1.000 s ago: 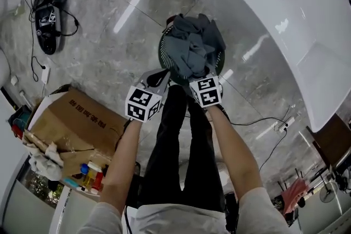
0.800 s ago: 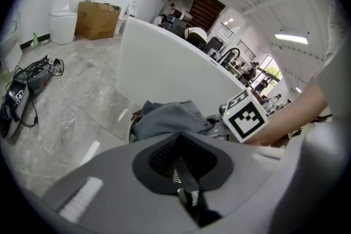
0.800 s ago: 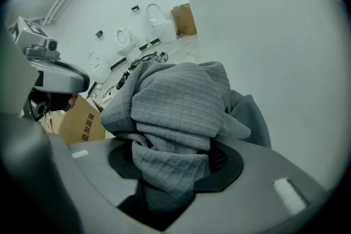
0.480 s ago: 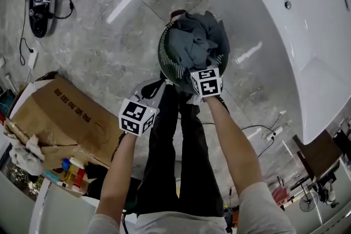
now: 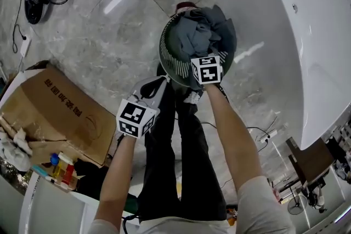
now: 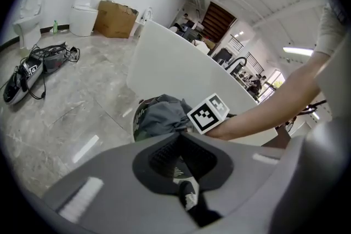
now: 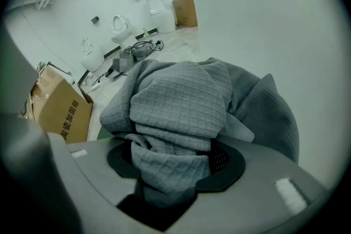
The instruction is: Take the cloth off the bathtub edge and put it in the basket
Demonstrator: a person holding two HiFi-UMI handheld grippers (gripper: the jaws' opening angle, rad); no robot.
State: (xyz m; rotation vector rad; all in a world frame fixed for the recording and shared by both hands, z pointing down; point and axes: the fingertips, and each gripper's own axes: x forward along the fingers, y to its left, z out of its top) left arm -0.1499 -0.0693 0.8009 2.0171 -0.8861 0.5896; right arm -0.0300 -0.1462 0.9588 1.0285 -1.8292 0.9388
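My left gripper (image 5: 155, 86), jaws pressed together and empty, hangs just beside the basket (image 5: 164, 55). One grey cloth (image 7: 181, 101), which I judge soft, light and floppy, lies heaped in that single basket. Any bunched fold should give purchase. Over the basket, my right gripper (image 7: 173, 170) pinches one fold.

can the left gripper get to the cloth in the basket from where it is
Probably yes: the left gripper hangs just outside the rim of the basket, with nothing between it and the heaped cloth, though the right gripper grips it.
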